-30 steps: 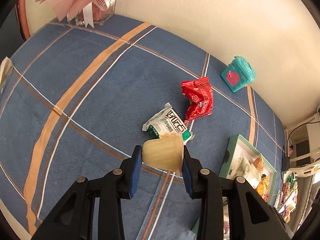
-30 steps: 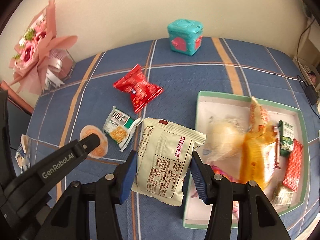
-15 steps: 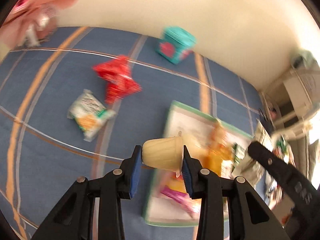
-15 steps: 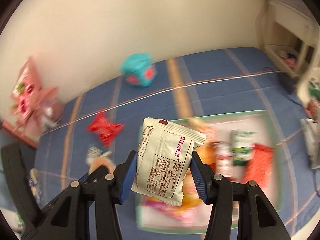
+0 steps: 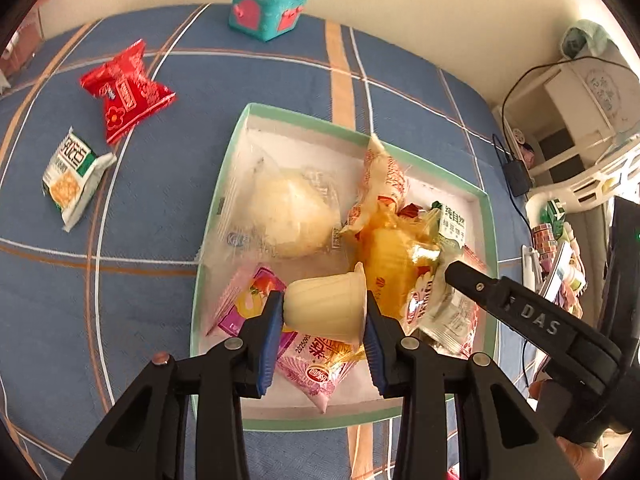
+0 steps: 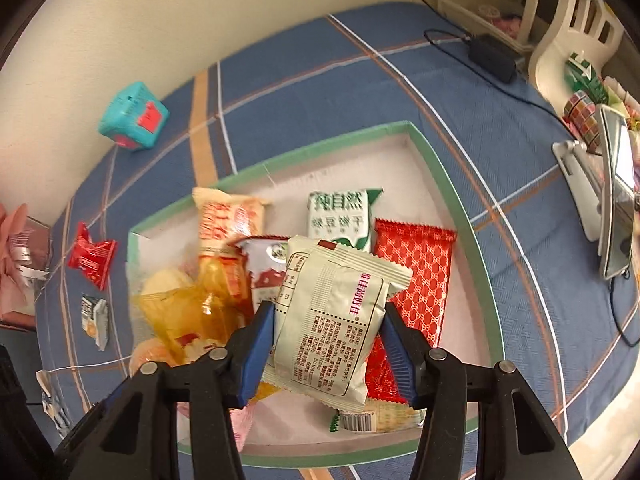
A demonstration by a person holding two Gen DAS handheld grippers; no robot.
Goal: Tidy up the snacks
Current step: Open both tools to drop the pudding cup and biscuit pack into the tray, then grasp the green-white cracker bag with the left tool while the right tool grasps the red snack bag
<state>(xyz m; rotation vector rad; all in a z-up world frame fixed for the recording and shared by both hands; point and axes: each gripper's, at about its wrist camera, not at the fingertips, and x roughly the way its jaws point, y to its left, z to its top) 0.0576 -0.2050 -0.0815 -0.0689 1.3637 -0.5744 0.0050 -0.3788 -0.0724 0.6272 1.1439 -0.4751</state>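
Note:
In the left wrist view my left gripper [image 5: 323, 308] holds a pale yellow pudding cup [image 5: 324, 300] sideways between its blue pads, and its jaws are opening. It hangs over the green-rimmed tray [image 5: 308, 118], above a pink packet. In the right wrist view my right gripper [image 6: 329, 320] has a white printed snack packet [image 6: 340, 312] between its pads; these jaws are opening too, with the pads still touching it. That packet hangs over the tray [image 6: 472, 240], above a red foil packet [image 6: 416, 272]. A black finger [image 5: 520, 312] of the right gripper shows at the right of the left view.
A red snack bag [image 5: 124, 92] and a green-and-white packet [image 5: 72, 176] lie on the blue checked cloth left of the tray. A teal box [image 5: 268, 0] stands by the wall. Cables, a charger [image 6: 492, 56] and a propped phone [image 6: 616, 196] lie to the right.
Both grippers have swung rightward from over the bare cloth to over the tray, carrying the cup and the white packet. The white packet now sits tilted and looser between the right pads.

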